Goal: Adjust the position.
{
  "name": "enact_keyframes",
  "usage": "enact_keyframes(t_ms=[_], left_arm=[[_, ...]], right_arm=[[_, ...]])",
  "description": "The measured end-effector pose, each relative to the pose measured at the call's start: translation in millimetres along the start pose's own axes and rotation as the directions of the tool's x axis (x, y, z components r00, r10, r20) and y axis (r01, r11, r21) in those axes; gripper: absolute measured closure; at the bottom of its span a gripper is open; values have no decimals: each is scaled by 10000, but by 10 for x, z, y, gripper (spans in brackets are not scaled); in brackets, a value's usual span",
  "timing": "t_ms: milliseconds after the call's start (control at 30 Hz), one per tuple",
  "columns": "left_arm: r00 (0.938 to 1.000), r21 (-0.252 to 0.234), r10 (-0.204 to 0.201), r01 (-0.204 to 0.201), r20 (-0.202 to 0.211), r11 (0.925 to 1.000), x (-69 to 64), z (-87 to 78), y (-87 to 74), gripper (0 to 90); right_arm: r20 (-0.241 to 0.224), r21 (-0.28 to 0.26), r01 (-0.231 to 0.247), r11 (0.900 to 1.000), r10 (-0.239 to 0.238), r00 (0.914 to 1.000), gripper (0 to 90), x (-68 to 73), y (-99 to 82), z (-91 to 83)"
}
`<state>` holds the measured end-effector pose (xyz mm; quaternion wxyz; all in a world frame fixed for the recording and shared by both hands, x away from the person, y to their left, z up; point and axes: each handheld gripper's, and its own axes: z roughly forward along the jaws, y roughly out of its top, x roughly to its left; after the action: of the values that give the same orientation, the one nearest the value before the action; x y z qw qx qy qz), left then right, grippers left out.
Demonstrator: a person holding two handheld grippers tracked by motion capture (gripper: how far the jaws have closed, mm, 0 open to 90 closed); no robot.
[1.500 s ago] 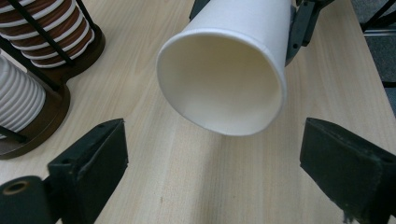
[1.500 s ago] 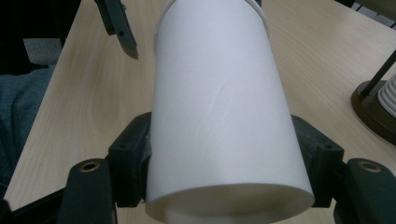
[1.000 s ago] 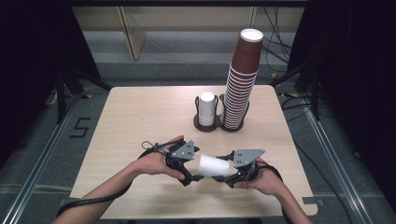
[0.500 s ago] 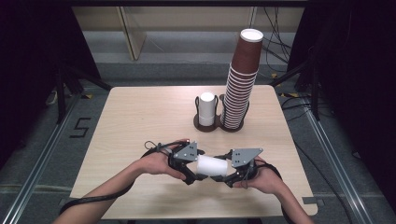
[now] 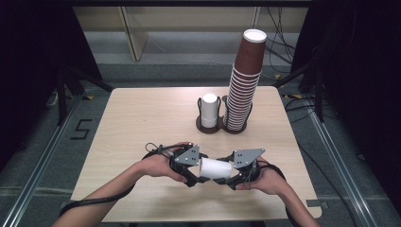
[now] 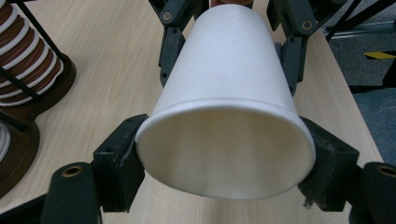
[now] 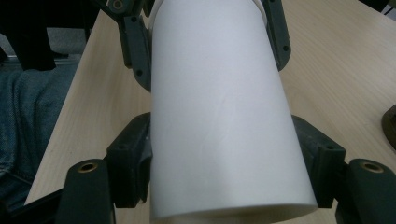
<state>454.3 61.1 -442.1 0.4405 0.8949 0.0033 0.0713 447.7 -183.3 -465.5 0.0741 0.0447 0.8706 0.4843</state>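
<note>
A person's two hands hold a white paper cup (image 5: 216, 169) on its side between two grippers, low over the table (image 5: 142, 123) near its 6 o'clock edge. The left gripper (image 5: 191, 177) meets the cup from 9 o'clock; its jaws have just been closing, and its own view shows both black pads pressed against the cup's wide rim end. The right gripper (image 5: 232, 182) meets the cup from 3 o'clock. Its jaws have just eased open a little, yet its own view shows both pads touching the cup's sides, so it grips the cup too.

Toward 12 o'clock on the table stands a dark holder (image 5: 222, 126) with two rings. Its left ring holds a short white stack (image 5: 209, 109). Its right ring holds a tall brown stack (image 5: 243, 80) that leans slightly toward 1 o'clock.
</note>
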Motion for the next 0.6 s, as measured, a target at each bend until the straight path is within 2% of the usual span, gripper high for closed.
enact_keyframes(t_ms=[167,233,267,367,400,433,467,533,600], left_arm=[[10000,-25,49,-49,-37,10000,-14,8,16,281],[9998,46,162,-161,-67,9999,-22,11,24,288],[9998,106,166,-165,-73,9998,-26,14,28,290],[9996,312,243,-240,-105,9992,-23,8,32,292],[9996,327,258,-254,-136,9991,-22,7,32,292],[9994,428,290,-282,-178,9987,-18,0,37,292],[9993,570,317,-305,-211,9979,-15,-8,42,292],[9977,972,613,-581,-303,9936,-4,-29,58,292],[9969,1253,716,-669,-334,9899,1,-48,79,292]], right_arm=[[18,104,-15,9999,15,10000,309,-5,25,21],[-50,168,-151,9997,152,9999,301,6,34,40],[4,211,-30,9998,30,10000,298,1,39,44],[62,320,-90,9994,88,9999,277,0,38,58],[53,391,-242,9989,240,9997,268,3,34,58],[74,402,-287,9988,284,9996,261,2,32,58],[148,379,-19,9993,13,9999,249,-14,31,59],[327,573,-188,9982,169,9993,218,-7,23,50],[463,786,-265,9966,229,9987,185,-6,14,45]])
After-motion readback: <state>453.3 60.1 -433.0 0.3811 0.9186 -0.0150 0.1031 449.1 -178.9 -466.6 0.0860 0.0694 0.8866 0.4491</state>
